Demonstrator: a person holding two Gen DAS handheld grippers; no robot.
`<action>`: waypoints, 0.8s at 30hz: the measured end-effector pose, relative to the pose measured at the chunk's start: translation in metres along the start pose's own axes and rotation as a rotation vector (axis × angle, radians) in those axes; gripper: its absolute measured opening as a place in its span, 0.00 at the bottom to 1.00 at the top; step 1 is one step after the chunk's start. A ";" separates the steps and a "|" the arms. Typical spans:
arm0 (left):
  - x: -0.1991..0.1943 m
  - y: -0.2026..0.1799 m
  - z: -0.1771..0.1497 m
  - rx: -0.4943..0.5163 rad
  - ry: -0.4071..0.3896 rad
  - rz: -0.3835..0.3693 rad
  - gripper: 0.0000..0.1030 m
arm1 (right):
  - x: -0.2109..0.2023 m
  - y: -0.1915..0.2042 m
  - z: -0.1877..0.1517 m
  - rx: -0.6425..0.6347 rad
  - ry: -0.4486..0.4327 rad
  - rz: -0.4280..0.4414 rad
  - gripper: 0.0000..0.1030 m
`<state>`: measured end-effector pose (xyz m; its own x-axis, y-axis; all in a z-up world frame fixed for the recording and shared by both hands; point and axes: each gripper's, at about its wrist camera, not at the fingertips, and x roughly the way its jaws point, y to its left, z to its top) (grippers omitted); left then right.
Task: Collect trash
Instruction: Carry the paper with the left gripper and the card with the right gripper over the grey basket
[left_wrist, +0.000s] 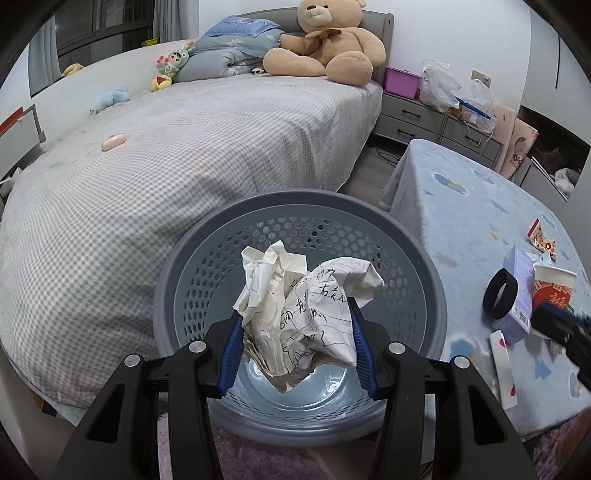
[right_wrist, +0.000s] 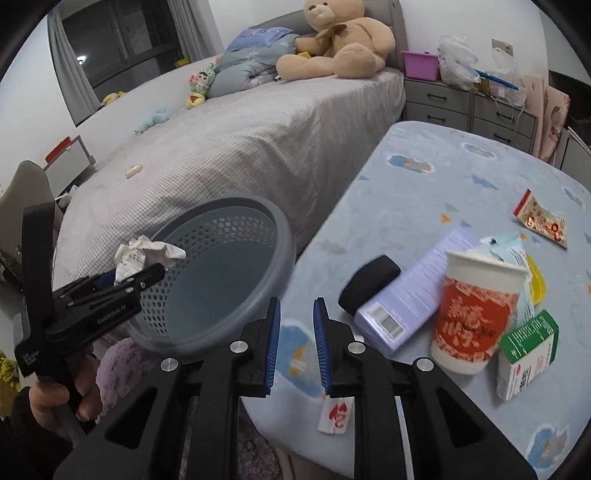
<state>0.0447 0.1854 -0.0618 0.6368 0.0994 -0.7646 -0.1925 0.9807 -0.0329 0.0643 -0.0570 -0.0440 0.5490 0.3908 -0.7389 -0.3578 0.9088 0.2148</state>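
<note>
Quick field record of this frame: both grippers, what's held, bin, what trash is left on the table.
left gripper: jaws shut on crumpled paper, over the bin
right gripper: jaws nearly closed, thin paper scrap pinched at the tips
bin: grey perforated basket, beside the table, nothing visible inside
table: blue cloth
trash left: paper cup, purple box, green box, snack wrapper

blue-clothed table under cup, boxes

Basket mouth open below, bed close left, cluttered table crowding right
</note>
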 end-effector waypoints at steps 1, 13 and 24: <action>0.003 0.000 0.000 -0.002 0.005 -0.005 0.48 | -0.001 -0.003 -0.006 0.003 0.015 -0.024 0.20; 0.005 -0.006 -0.006 0.000 0.012 -0.035 0.48 | 0.027 -0.013 -0.045 0.004 0.134 -0.121 0.35; -0.003 0.006 -0.014 -0.011 0.018 -0.020 0.48 | 0.032 -0.005 -0.042 -0.003 0.135 -0.106 0.14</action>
<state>0.0310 0.1881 -0.0689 0.6267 0.0770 -0.7754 -0.1888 0.9805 -0.0552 0.0522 -0.0552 -0.0959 0.4772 0.2693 -0.8365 -0.3060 0.9432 0.1291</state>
